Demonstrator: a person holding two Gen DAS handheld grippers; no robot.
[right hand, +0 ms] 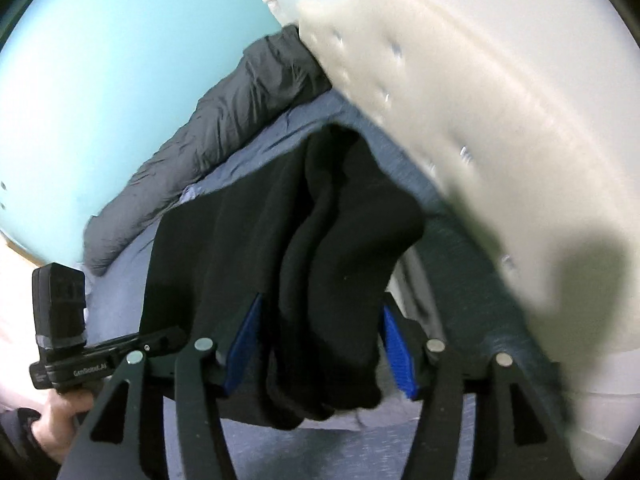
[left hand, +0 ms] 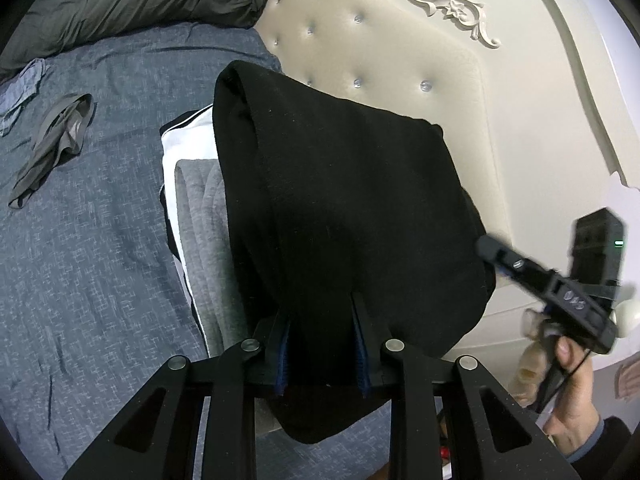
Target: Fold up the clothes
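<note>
Your left hand-held gripper [left hand: 323, 350] is clamped narrow on a black garment [left hand: 344, 208], which bunches up in front of its blue pads [left hand: 283, 356] and hangs over the bed [left hand: 100, 240]. Your right hand-held gripper [right hand: 320, 344] stands wider: the same black cloth lies between its pads [right hand: 394, 350], with a gap visible on both sides, so they do not press on it. In the left view that right gripper sits at the garment's far edge, held in your hand [left hand: 568, 392]. Under the black garment lie a grey folded piece [left hand: 208, 216] and a white one [left hand: 188, 140], near the tufted headboard [left hand: 380, 40]. Small grey underwear [left hand: 56, 140] lies well apart on the blue bedspread.
</note>
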